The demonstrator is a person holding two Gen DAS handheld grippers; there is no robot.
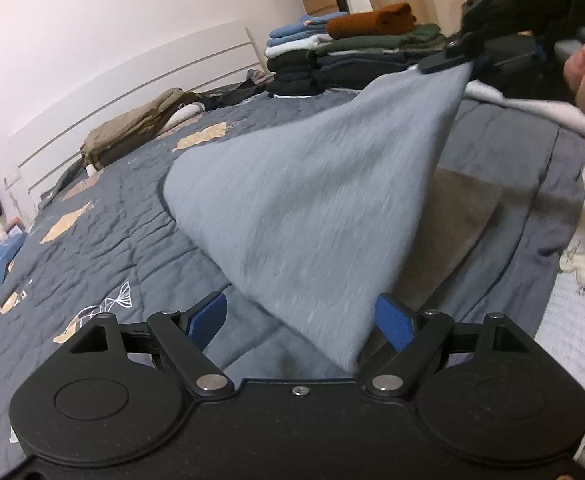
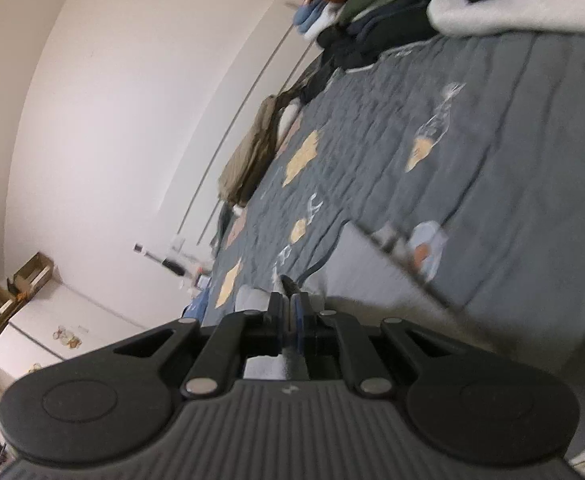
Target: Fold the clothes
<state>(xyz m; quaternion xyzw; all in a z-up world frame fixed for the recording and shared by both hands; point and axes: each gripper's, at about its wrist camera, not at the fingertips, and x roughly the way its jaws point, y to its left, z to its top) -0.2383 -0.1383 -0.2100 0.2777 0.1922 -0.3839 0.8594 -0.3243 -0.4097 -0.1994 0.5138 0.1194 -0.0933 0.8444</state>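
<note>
Folded stacks (image 1: 356, 52) wait done; my right tool (image 1: 448, 62) pinches the grey garment (image 1: 304, 208), my left tool (image 1: 300, 320) gapes around it, ungripped.

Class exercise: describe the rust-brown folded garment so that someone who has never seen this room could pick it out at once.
Start at the bed with the dark grey quilt and look to its far end, near the curtains. Two stacks of folded clothes stand there side by side. The rust-brown garment crowns the right stack, on a dark green piece; it is the only warm orange-brown among blues, greys, greens and blacks.
</note>
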